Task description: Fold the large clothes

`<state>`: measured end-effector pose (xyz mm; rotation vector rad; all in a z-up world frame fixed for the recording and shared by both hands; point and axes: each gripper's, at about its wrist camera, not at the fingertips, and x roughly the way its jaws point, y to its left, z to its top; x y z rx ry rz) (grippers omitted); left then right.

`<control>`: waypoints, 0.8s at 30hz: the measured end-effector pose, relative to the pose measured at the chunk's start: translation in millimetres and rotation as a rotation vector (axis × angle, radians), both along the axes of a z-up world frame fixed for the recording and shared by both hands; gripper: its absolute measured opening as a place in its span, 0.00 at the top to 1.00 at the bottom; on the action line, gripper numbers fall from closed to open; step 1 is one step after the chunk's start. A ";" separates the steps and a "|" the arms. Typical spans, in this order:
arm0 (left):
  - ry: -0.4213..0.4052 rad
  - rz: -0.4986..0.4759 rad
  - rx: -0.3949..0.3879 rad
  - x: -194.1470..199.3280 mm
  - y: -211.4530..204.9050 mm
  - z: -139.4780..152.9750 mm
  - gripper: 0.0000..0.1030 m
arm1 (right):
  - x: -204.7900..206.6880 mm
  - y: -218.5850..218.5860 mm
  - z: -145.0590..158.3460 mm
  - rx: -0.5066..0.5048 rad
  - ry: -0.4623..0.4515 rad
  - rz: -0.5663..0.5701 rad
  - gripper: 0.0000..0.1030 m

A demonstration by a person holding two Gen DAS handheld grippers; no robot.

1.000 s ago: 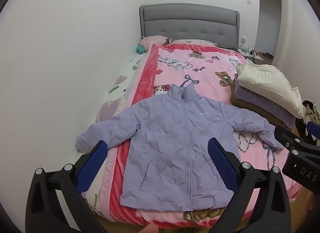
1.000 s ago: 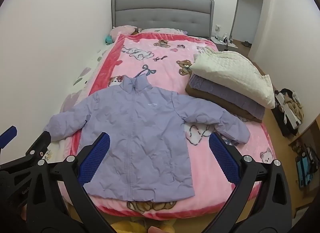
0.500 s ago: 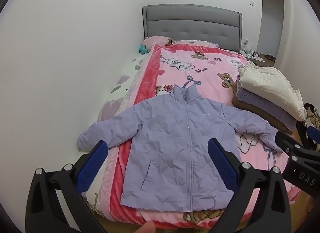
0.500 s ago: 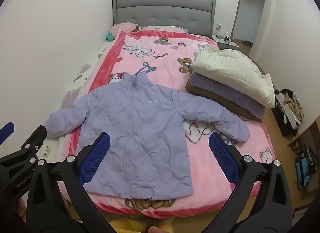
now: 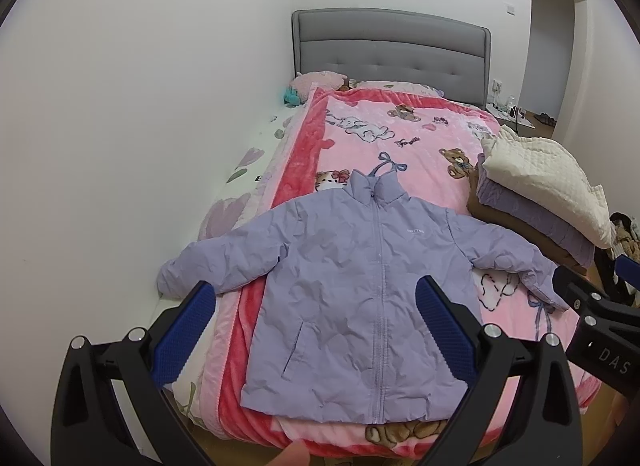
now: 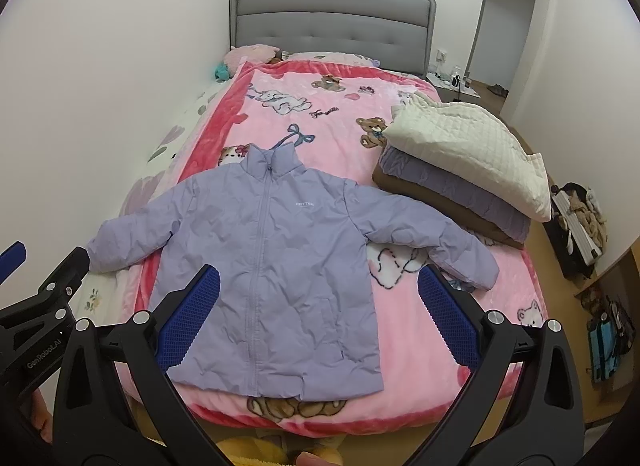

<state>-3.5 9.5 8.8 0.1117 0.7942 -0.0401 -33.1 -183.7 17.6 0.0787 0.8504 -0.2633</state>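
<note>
A lilac puffer jacket [image 5: 360, 290] lies flat, front up and zipped, on the pink cartoon blanket [image 5: 424, 137] at the near end of the bed; it also shows in the right wrist view [image 6: 276, 266]. Both sleeves spread out sideways. My left gripper [image 5: 316, 330] is open and empty, held above the bed's foot before the jacket's hem. My right gripper [image 6: 320, 318] is open and empty too, beside the left one, also short of the hem.
A stack of folded blankets [image 6: 460, 161] sits on the bed's right side. A white wall [image 5: 120, 125] runs along the bed's left. A grey headboard [image 6: 332, 21] stands at the far end. Bags and clutter [image 6: 580, 217] lie on the floor at right.
Both grippers have drawn back and risen slightly, so the jacket sits a bit farther off. The jacket has not moved.
</note>
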 end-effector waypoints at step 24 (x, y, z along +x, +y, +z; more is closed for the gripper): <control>0.004 0.004 -0.003 -0.2 -2.9 -2.7 0.04 | -0.6 0.5 -0.4 -0.006 0.004 0.005 0.08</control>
